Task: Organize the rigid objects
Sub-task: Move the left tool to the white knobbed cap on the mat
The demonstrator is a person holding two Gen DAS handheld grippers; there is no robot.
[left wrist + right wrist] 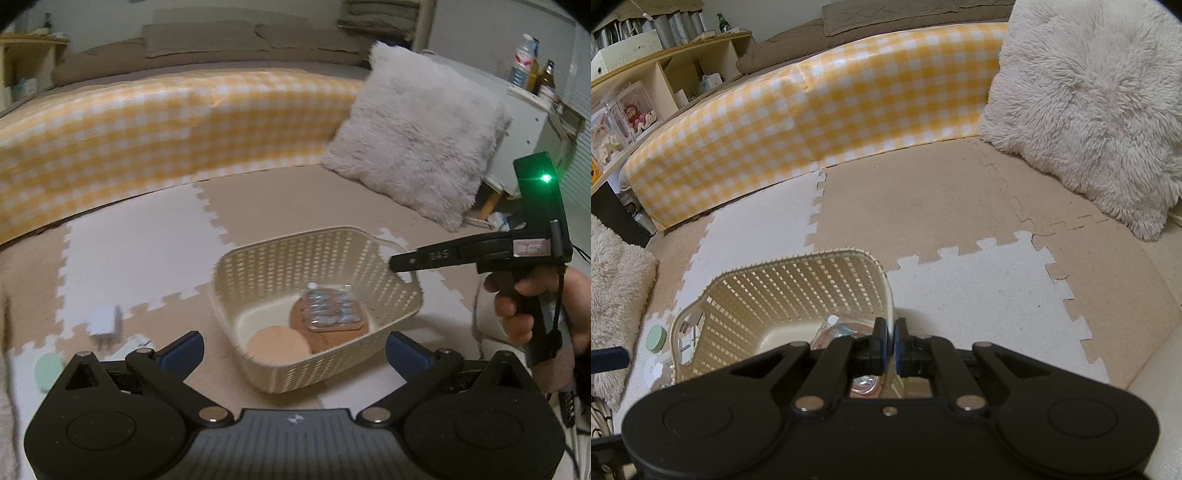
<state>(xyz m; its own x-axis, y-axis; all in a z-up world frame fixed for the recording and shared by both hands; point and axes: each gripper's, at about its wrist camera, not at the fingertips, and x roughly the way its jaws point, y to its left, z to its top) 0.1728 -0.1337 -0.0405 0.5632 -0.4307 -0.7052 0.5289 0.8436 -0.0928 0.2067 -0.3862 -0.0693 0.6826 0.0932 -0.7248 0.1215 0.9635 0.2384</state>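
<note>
We are steadying the basket (798,291) by its rim.
Our right gripper (891,345) is clamped on the wall; the left gripper (295,349) is hanging apart, so we are pulling gently.

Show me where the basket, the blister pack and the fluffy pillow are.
basket (258,273): left wrist view, far inner wall.
blister pack (330,306): left wrist view, middle of its foil.
fluffy pillow (417,133): left wrist view, centre of its front.

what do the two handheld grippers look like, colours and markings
Both are black plastic. The left gripper has blue-padded fingers on linkage arms with silver pivots. The right gripper has a pistol handle in a bare hand, a green LED, white label, thin cable.
</note>
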